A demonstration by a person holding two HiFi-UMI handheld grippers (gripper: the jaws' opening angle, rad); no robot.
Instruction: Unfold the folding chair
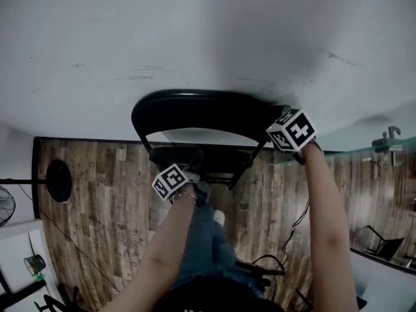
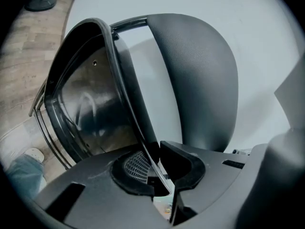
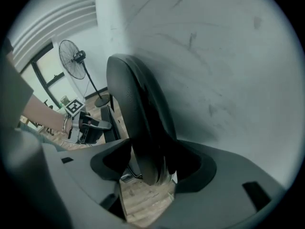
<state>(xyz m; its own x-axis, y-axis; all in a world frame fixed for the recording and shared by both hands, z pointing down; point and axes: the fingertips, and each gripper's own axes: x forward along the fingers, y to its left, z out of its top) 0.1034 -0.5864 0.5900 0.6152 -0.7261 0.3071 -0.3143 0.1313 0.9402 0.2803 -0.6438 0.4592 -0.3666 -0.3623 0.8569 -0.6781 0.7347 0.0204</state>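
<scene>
chair spot: folding chair [image 1: 195,119] folded up, standing on the wood floor [image 1: 117,194], right up against the white wall [image 1: 195,31]
left hand-held gripper [image 2: 157,161]: jaws pinched nearly together on the thin rim of the flipped-up seat [image 2: 86,109]
right hand-held gripper [image 3: 147,175]: up at the top corner of the backrest [image 3: 133,99], clamped on its padded edge
extras: pedestal fan [image 3: 74,61] off to the side
</scene>
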